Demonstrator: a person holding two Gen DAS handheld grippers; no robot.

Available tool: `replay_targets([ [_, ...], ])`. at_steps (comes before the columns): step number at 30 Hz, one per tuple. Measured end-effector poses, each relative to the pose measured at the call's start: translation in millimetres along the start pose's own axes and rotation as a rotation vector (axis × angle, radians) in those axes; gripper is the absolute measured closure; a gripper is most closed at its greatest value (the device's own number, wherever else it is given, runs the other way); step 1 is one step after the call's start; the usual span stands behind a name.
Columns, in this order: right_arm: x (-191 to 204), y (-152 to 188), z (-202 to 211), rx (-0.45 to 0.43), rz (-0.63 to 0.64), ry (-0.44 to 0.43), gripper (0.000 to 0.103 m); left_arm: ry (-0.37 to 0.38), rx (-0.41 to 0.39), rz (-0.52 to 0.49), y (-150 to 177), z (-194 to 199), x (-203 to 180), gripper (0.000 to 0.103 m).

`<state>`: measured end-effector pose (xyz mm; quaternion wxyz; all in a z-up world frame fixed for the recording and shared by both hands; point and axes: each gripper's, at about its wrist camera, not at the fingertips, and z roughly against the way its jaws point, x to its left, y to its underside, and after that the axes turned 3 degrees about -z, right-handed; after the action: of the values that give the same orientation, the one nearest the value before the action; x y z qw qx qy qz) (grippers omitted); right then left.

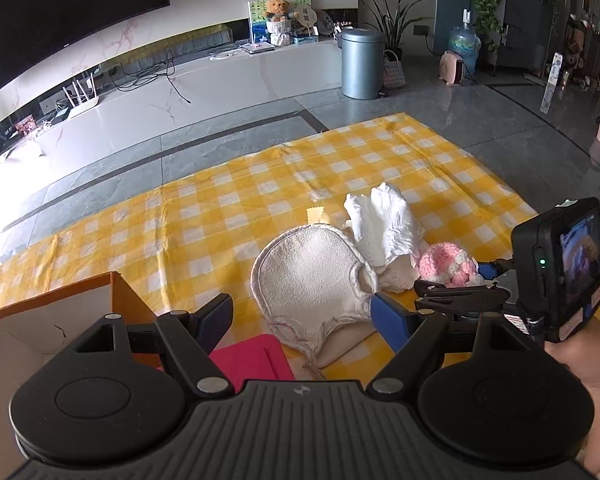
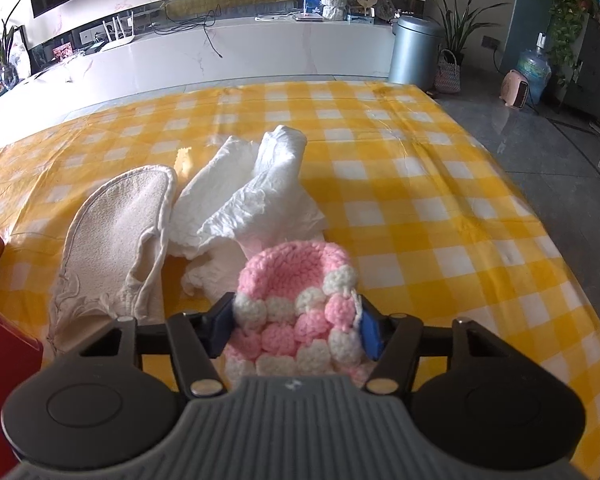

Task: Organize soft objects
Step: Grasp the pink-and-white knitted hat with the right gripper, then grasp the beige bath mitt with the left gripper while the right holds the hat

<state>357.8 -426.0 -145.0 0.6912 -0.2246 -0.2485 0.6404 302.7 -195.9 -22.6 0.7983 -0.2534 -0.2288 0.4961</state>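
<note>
Pink crocheted piece (image 2: pixel 296 320) pinched between right gripper (image 2: pixel 294 330) pads

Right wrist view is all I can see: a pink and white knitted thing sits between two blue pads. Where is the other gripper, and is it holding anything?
Observer: The left gripper is open and holds nothing. It hovers at the near edge of the beige mitt, left of your knitted piece.
Operator: There's an orange edge at the far left of my picture. What is that?
Observer: An orange cardboard box, open at the top and pale inside, standing on the yellow checked cloth to the left of the mitt.
</note>
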Motion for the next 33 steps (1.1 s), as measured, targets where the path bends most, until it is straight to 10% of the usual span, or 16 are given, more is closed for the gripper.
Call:
replay_targets([
  [10,-30.1,1.0,16.0,0.005,-0.133,-0.002,0.045,-0.014,0.237,-0.02,-28.2,-85.8,-37.7,0.011],
  [25,-42.9,1.3,14.2,0.019,-0.193,-0.003,0.044,-0.155,0.297,-0.002,-23.9,-163.1,-57.7,0.011],
  [31,-45.9,1.3,17.9,0.009,-0.212,-0.01,0.044,-0.207,0.303,-0.07,-18.0,-165.8,-65.3,0.024],
  [33,-47.0,1.5,19.8,0.005,-0.217,-0.012,0.044,-0.214,0.281,-0.099,-15.6,-161.6,-68.9,0.043],
])
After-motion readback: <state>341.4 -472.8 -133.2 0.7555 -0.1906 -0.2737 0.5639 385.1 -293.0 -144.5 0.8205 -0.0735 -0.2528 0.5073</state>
